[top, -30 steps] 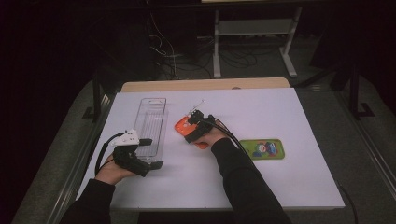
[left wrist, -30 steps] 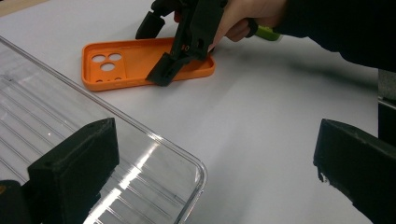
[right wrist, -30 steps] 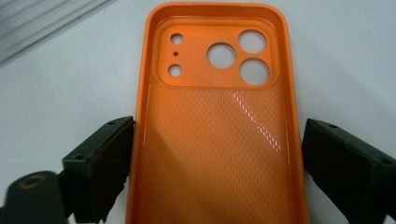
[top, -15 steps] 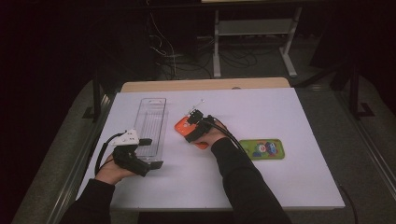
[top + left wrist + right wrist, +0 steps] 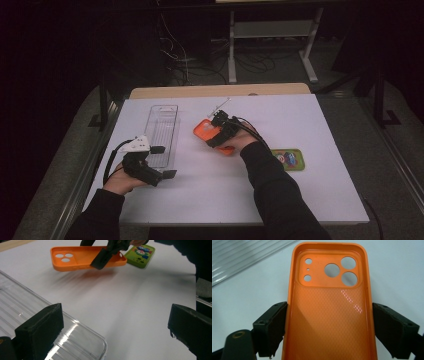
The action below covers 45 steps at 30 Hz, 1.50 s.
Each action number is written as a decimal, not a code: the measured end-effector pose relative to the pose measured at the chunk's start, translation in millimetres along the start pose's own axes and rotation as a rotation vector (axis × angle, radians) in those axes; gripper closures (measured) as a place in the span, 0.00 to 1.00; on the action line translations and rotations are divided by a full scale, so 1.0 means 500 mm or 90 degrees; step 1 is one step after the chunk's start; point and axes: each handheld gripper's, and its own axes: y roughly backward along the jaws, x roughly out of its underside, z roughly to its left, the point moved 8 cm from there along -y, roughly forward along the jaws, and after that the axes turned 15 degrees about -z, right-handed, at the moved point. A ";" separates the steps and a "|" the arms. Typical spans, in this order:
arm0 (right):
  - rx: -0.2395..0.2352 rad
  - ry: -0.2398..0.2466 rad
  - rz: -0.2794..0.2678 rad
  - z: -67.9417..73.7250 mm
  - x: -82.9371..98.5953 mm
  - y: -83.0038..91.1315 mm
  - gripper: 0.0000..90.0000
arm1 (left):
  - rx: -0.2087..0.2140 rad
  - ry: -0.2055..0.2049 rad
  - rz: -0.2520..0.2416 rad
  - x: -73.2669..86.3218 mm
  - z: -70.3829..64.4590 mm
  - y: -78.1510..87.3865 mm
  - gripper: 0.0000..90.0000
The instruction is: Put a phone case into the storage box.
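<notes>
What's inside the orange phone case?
Nothing. The orange phone case is hollow side up, with a dimpled floor and camera holes showing the white table. The right gripper clamps its long edges. The case's near end runs out of the right gripper view.

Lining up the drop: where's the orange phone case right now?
In the high view the orange phone case is mid-table, clamped across its sides by the right gripper, lifted off the table between the clear tray and the green case.
</notes>
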 end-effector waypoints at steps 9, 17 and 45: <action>-0.019 0.033 0.003 -0.018 0.027 0.067 0.17 | 0.020 -0.011 0.018 -0.036 -0.012 -0.031 0.00; -0.053 0.064 -0.003 -0.016 0.054 0.128 0.17 | 0.054 -0.042 0.027 -0.074 -0.019 -0.085 0.00; -0.198 0.168 0.008 0.021 0.144 0.234 0.17 | 0.211 -0.131 0.075 -0.118 -0.065 -0.203 0.00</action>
